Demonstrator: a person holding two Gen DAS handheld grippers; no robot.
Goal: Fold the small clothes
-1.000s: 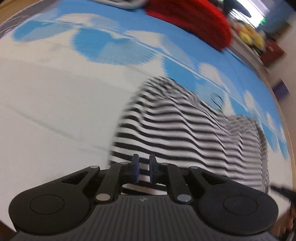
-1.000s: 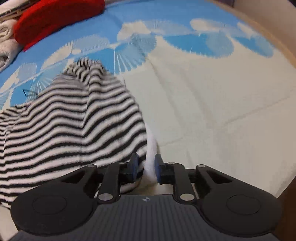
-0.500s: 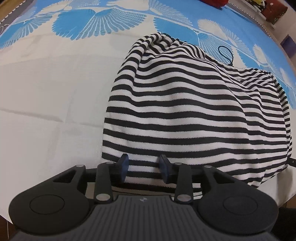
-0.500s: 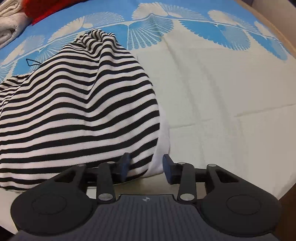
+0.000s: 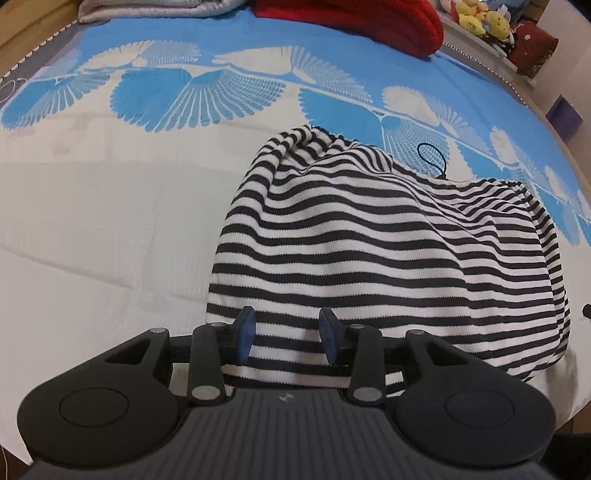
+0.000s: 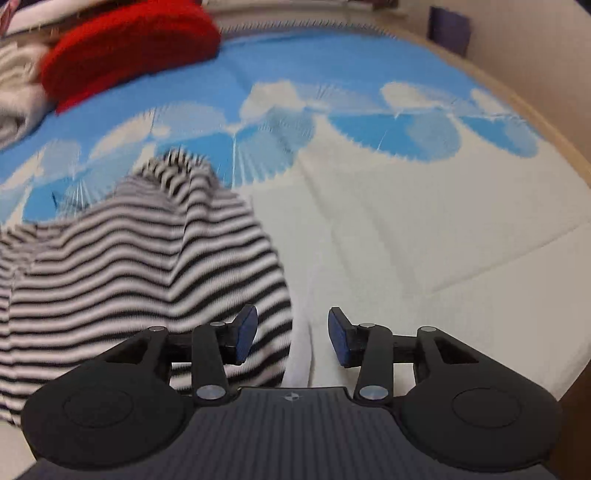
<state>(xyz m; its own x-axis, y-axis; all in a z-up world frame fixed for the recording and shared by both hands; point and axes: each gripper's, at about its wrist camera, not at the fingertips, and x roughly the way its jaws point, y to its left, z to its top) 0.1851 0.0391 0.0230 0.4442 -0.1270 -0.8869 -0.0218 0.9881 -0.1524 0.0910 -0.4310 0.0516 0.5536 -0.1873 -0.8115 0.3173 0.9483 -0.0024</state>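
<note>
A black-and-white striped garment (image 5: 376,251) lies folded in a rumpled heap on the bed sheet (image 5: 92,221). My left gripper (image 5: 287,334) is open, its blue pads over the garment's near left edge. In the right wrist view the same garment (image 6: 129,266) lies at the left, blurred. My right gripper (image 6: 293,332) is open at the garment's near right corner, where a white inner layer (image 6: 301,354) shows between the jaws. Neither gripper holds anything.
The sheet is white near me and blue with a white fan pattern farther off. A red knitted item (image 5: 354,14) and grey folded cloth (image 5: 147,7) lie at the far edge. Plush toys (image 5: 476,18) sit on a shelf at the far right. The bed edge (image 6: 576,376) is at my right.
Both grippers were shut on the garment's near edge a second ago; both have opened and let it go. The garment has settled on the sheet. Both grippers have lifted slightly.
</note>
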